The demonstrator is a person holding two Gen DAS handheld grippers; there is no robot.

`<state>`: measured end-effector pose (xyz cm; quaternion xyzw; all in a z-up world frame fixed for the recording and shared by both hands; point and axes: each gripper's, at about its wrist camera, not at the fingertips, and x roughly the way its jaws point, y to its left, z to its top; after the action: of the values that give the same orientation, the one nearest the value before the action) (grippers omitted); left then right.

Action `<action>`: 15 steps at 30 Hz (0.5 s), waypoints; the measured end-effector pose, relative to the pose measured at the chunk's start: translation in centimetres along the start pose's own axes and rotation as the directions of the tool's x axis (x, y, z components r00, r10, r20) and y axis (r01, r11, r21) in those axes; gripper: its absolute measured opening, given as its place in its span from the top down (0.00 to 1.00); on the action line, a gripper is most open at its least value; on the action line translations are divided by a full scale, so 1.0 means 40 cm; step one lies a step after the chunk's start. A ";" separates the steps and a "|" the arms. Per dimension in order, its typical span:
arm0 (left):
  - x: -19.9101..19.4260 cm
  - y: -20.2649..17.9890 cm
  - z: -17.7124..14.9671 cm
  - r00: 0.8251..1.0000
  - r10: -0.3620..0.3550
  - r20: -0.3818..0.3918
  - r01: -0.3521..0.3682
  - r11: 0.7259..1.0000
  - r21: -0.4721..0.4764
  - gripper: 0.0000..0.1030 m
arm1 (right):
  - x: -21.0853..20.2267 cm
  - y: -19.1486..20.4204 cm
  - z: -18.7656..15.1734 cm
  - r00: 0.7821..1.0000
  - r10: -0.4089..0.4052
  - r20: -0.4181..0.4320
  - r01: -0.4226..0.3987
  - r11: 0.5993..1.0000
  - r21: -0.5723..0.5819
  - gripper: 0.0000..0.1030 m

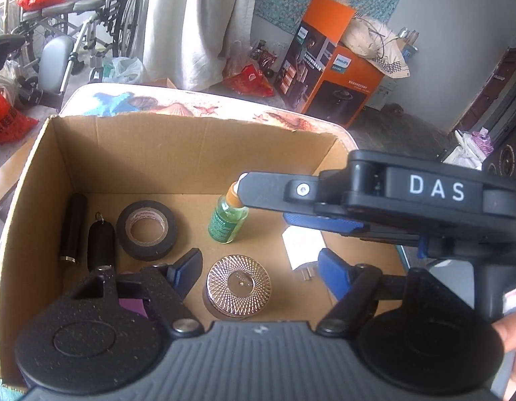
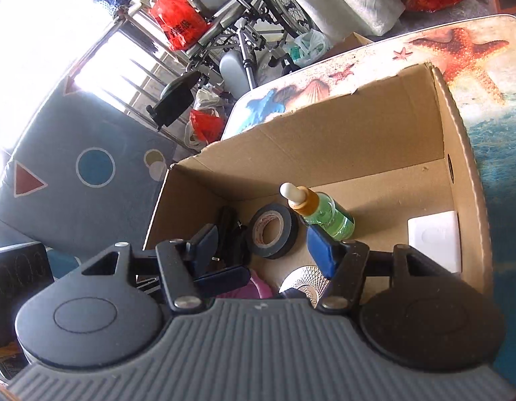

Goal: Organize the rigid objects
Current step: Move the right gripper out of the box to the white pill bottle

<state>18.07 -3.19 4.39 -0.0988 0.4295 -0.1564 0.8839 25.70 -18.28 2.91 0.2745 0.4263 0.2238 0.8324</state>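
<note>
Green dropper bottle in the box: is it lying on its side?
No, the green dropper bottle stands upright on the cardboard box floor, cap up.

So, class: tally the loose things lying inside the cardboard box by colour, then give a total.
Black: 3 (cylinder, key fob, tape roll)
Green: 1 (dropper bottle)
Silver: 1 (round patterned tin)
White: 1 (flat square)
Purple or pink: 1 (partly hidden item)
Total: 7

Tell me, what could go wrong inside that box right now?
1. The green dropper bottle stands upright beside the right gripper, whose open jaws hold nothing; a nudge might tip it onto the black tape roll.
2. Both grippers crowd the cardboard box; the left gripper, open above the round metal tin, could bump the other.
</note>
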 end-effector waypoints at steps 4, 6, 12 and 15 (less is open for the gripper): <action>-0.085 -0.059 -0.051 0.995 -0.046 0.088 0.039 0.996 0.078 0.13 | -0.159 0.065 -0.058 0.981 -0.011 0.194 0.030 0.995 -0.098 0.27; -0.120 -0.088 -0.087 0.992 -0.051 0.111 0.037 0.991 0.126 0.13 | -0.233 0.096 -0.101 0.962 -0.029 0.270 0.072 0.986 -0.150 0.20; -0.204 -0.124 -0.198 0.985 -0.072 0.154 0.044 0.983 0.180 0.09 | -0.380 0.139 -0.228 0.939 -0.074 0.335 0.150 0.967 -0.206 0.01; -0.226 -0.125 -0.245 0.983 -0.061 0.173 0.022 0.976 0.218 0.09 | -0.416 0.160 -0.294 0.932 -0.125 0.340 0.209 0.953 -0.221 0.01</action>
<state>4.10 -4.97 6.50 -0.0250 0.3271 -0.2109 0.9208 6.12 -20.45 11.11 0.1613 0.2745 0.1562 0.9350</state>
